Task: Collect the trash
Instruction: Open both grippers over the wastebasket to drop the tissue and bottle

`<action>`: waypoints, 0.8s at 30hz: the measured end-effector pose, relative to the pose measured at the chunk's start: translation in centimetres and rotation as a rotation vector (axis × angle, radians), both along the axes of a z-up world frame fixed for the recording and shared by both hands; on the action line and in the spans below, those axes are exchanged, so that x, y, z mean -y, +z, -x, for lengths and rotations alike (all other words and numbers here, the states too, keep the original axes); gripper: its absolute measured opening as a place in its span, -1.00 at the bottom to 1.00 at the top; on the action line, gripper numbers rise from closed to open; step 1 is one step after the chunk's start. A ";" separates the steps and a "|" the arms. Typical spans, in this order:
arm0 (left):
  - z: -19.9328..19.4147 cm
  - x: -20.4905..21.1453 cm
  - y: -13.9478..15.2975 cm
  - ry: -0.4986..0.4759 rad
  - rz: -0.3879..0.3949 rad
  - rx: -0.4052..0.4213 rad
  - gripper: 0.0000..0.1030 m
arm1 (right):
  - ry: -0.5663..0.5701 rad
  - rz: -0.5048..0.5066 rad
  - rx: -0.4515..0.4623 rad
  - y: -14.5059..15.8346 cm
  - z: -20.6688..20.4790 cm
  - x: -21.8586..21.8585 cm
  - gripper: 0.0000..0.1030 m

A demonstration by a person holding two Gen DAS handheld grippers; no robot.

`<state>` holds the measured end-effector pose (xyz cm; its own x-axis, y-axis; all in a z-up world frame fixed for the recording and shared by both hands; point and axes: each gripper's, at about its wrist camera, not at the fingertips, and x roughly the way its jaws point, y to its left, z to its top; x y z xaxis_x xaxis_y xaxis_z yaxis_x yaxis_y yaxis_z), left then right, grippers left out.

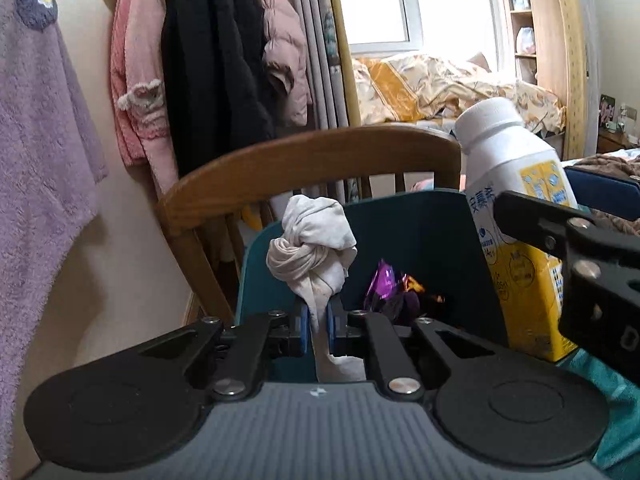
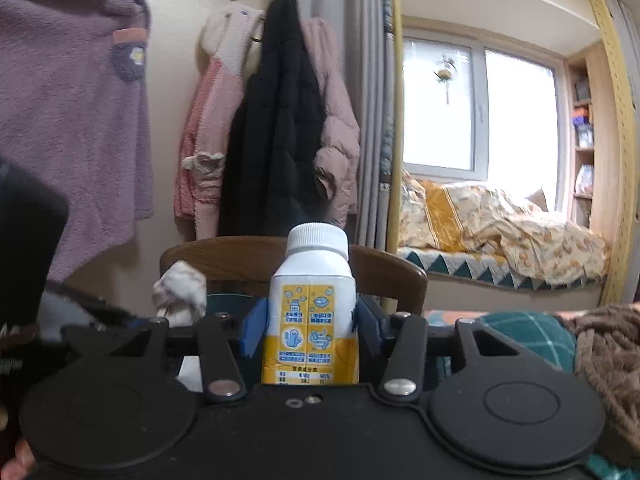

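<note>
— Left gripper [image 1: 318, 318]?
— Pinched tight on a crumpled white tissue [image 1: 312, 248], blue pads [image 1: 305, 330] pressed against its twisted tail, wad bunched above the fingertips.
— Below it?
— Dark teal bin [image 1: 420, 232], with the wad held over its near left rim. Purple wrapper [image 1: 386, 286] lying inside, toward the middle.
— Right gripper [image 2: 310, 326]?
— About half spread, clamped on a white-and-yellow bottle [image 2: 312, 312]. Blue pads [image 2: 252, 330] flat against both sides of the bottle, white cap up, body upright.
— Bottle against the bin?
— From the left wrist view, just beside the bin's right wall, tilted a little; touching or not, cannot tell.
— Behind all that?
— Wooden chair back [image 1: 312, 160] just past the bin's far rim. Coats [image 2: 280, 120] hanging on the wall, rumpled bedding [image 2: 500, 224] under the window.
</note>
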<state>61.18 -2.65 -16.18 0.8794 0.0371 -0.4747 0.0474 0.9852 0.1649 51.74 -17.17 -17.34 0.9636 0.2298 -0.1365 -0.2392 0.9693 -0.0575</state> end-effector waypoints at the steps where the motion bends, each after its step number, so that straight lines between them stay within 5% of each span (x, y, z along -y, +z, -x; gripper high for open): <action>1: -0.1 0.1 -0.1 -0.001 -0.002 -0.006 -0.83 | 0.001 -0.007 -0.008 -0.2 -0.3 0.0 -0.04; 8: 0.0 0.4 -1.5 -0.021 -0.022 -0.034 -0.82 | 0.013 -0.001 -0.012 -1.4 -0.1 -0.2 -0.09; 16: 0.1 -0.1 -1.8 -0.015 0.020 -0.031 -0.77 | -0.002 -0.044 -0.042 -2.2 0.4 1.2 0.33; 19: 0.3 -0.2 -1.8 -0.020 0.033 -0.018 -0.39 | -0.003 -0.027 -0.031 -2.2 1.0 1.6 0.35; 21: 0.5 -0.1 -1.7 -0.025 0.027 0.006 0.30 | 0.011 -0.025 -0.020 -2.3 1.6 1.9 0.40; 24: 1.2 0.0 -1.4 -0.036 0.019 0.055 0.45 | 0.022 -0.020 -0.010 -2.2 2.6 2.1 0.48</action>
